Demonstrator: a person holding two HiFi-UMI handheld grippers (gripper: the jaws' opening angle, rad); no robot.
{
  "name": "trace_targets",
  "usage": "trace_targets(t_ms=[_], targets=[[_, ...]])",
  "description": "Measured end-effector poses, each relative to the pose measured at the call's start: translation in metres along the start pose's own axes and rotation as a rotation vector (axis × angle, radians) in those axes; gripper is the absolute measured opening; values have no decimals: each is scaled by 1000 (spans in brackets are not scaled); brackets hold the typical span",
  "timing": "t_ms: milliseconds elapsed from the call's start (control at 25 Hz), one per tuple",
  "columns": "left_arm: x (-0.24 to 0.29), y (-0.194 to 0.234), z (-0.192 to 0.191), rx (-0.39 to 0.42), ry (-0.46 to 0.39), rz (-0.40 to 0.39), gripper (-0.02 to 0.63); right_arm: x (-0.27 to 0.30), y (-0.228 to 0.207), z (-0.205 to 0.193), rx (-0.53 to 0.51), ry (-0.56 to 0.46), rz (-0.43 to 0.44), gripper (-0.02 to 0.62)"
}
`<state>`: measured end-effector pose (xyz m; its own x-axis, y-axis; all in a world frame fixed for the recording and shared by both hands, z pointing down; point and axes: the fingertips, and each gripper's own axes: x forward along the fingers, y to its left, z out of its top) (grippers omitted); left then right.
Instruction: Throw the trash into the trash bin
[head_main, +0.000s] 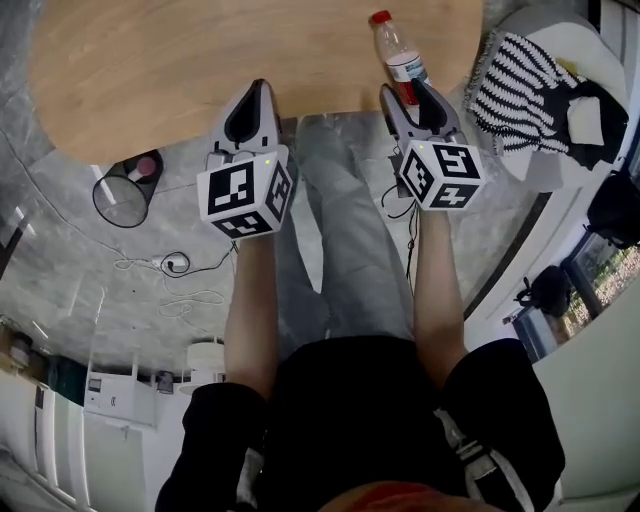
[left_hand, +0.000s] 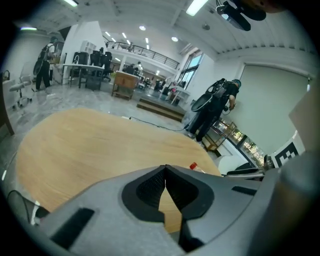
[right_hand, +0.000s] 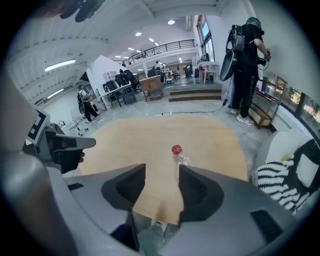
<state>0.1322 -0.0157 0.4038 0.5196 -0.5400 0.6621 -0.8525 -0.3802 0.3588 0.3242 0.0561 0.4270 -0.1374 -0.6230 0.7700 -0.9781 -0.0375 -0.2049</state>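
Note:
A clear plastic bottle (head_main: 397, 50) with a red cap stands on the round wooden table (head_main: 200, 60), near its front edge. My right gripper (head_main: 406, 96) is just short of the bottle with its jaws open and nothing between the pads. In the right gripper view the bottle (right_hand: 179, 156) rises just beyond the right gripper (right_hand: 161, 172). My left gripper (head_main: 259, 90) is over the table's front edge, shut and empty. Its tips meet in the left gripper view (left_hand: 165, 168), where the bottle's cap (left_hand: 193, 166) peeks out to the right. A black wire trash bin (head_main: 122, 195) stands on the floor at the left, under the table's edge, with something pink inside.
A white chair (head_main: 545, 170) with a striped black-and-white cloth (head_main: 520, 80) stands to the right of the table. Cables (head_main: 175, 265) lie on the grey floor near the bin. A person with a backpack (right_hand: 245, 55) stands beyond the table.

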Motion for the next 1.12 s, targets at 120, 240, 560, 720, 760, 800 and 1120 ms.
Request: trace_targets(t_ms=[120, 240, 560, 720, 760, 800, 1120], targets=[[20, -19, -10, -2, 26, -13, 8, 11, -24, -10, -85, 78, -18, 212], [36, -37, -17, -3, 45, -20, 8, 23, -43, -23, -178, 174, -20, 236], [67, -45, -29, -25, 76, -6, 9, 54, -63, -51, -299, 368, 4, 249], [77, -43, -36, -37, 82, 2, 9, 66, -65, -61, -280, 406, 38, 249], [78, -43, -38, -41, 82, 3, 8, 68, -65, -63, -273, 413, 47, 250], [80, -43, -40, -46, 81, 5, 9, 70, -65, -64, -270, 416, 53, 255], [65, -29, -41, -94, 50, 41, 8, 72, -57, -61, -106, 471, 114, 256]])
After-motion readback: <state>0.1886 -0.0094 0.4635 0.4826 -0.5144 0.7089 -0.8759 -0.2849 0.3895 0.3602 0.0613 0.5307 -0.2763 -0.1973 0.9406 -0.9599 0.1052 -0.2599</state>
